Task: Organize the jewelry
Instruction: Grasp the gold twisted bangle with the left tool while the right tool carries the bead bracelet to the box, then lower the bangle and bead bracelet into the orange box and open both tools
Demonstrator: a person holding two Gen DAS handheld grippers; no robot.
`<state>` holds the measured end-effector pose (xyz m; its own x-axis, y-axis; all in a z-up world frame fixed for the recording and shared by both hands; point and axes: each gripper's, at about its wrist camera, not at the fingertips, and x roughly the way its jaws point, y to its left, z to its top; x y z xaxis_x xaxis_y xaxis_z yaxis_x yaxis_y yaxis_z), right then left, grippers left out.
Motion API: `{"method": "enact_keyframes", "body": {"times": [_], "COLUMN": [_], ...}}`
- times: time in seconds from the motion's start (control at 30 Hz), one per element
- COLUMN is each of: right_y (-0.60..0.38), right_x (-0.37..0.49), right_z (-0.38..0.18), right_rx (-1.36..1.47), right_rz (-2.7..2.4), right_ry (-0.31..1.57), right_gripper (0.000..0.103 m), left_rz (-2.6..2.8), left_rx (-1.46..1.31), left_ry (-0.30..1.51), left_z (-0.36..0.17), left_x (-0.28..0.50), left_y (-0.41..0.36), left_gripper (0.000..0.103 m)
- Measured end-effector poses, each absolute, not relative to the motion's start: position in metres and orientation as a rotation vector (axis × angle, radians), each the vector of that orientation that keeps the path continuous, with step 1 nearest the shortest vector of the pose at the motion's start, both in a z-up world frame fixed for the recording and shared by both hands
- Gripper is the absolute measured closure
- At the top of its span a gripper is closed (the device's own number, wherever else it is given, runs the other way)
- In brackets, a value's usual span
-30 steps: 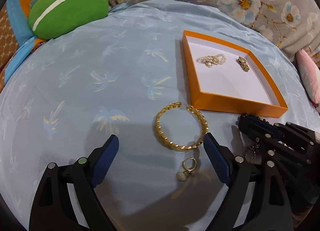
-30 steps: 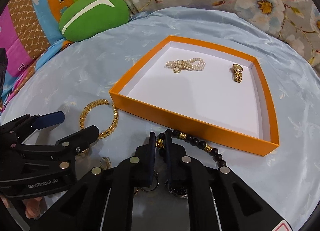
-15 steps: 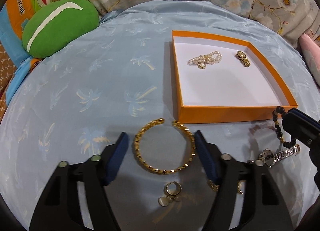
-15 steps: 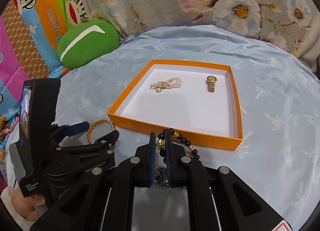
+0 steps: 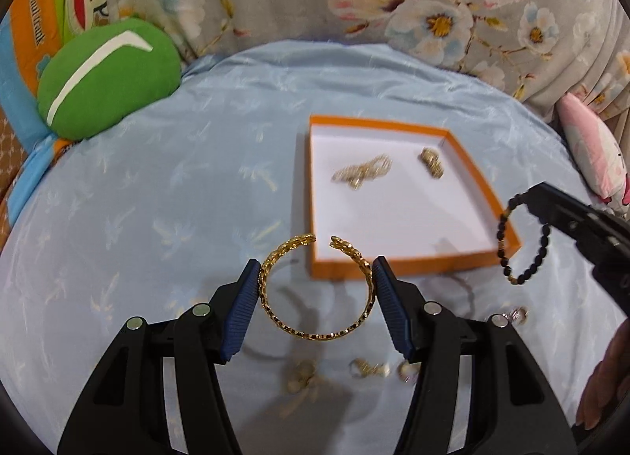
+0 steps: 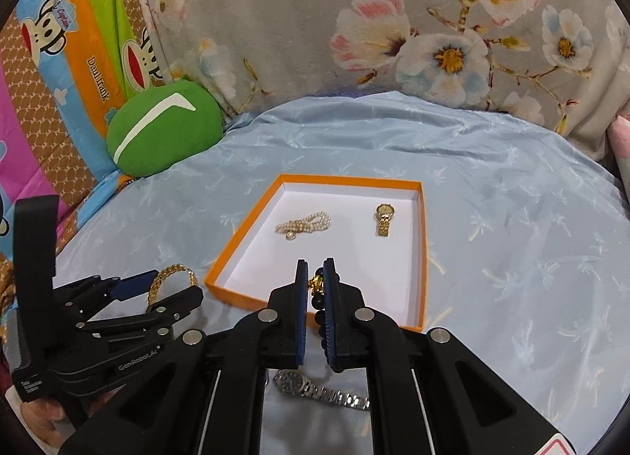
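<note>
Blue bedspread (image 5: 165, 187) underneath — left gripper (image 5: 317, 289) clasping gold bangle (image 5: 315, 289), right gripper (image 6: 315, 289) pinching black bead bracelet (image 5: 523, 242); both lifted, likely bound for far orange tray (image 6: 421, 250).

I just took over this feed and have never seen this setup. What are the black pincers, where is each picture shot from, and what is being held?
No robot here: a person holds a two-finger tool in each hand, with a fisheye camera on each that looks along its fingers.

The left camera shows the left tool gripping a gold open bangle by its sides, raised above the blue cloth. The right tool enters from the right.

The right camera shows the right tool shut on a black bead bracelet, near the front of the orange box.

The box holds a pearl bracelet and a gold watch. A silver watch and small blurred earrings lie on the cloth.
</note>
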<state>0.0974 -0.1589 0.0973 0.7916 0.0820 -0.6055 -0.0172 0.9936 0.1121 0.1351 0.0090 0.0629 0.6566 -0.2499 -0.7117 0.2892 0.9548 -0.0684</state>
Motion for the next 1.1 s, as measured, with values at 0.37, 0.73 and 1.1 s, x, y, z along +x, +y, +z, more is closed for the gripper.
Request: {"method": "enact_keyframes", "body": {"times": [0.37,0.73,1.1], "right_y": [-0.188,-0.196,-0.206], "right_x": [0.168,0.199,0.183], "right_z": [0.089,0.051,0.055], "right_rx": [0.105,0.114,0.158], "right_rz": [0.015,0.006,-0.014], "right_ry": [0.671,0.743,0.701], "right_gripper": [0.096,0.096,0.092], "left_rz": [-0.301,-0.279,-0.291], "left_rx": [0.111,0.093,0.02], "left_ry": [0.777,0.861,0.848], "left_z": [0.068,0.032,0.034], "left_x": [0.207,0.237,0.227], "left_y": [-0.054,-0.067,-0.055], "left_gripper": [0.047,0.046,0.027]}}
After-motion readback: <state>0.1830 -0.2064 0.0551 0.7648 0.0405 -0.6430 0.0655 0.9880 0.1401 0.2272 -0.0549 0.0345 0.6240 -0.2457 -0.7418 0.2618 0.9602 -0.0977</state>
